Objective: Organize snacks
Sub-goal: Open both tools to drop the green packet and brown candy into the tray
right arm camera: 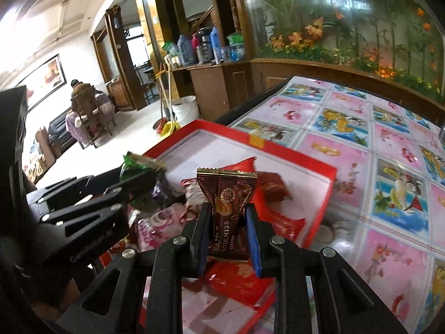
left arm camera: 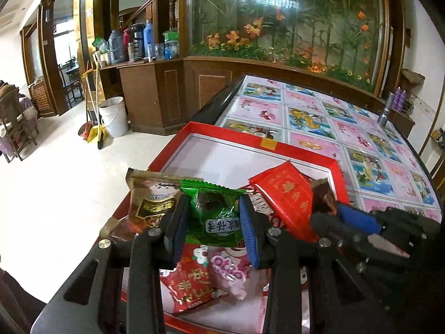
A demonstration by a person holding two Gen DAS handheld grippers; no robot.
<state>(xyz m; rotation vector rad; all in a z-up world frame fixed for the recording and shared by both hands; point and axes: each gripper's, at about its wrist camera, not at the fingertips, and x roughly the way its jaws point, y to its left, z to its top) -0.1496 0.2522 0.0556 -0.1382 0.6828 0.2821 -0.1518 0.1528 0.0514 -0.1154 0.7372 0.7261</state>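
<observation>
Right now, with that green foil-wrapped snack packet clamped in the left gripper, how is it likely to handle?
The green foil-wrapped snack packet probably is light: the left gripper holds it up by the middle alone. Its glossy film looks slippery, so it might slide. The crimped ends look thin and floppy; the bulging centre seems firmer.

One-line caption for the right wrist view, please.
Right gripper clamps a brown foil snack packet above the shallow red cardboard box; left gripper alongside carries a green packet.

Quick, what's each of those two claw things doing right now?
Left gripper: closed on a green snack packet.
Right gripper: closed on a brown snack packet.
</observation>
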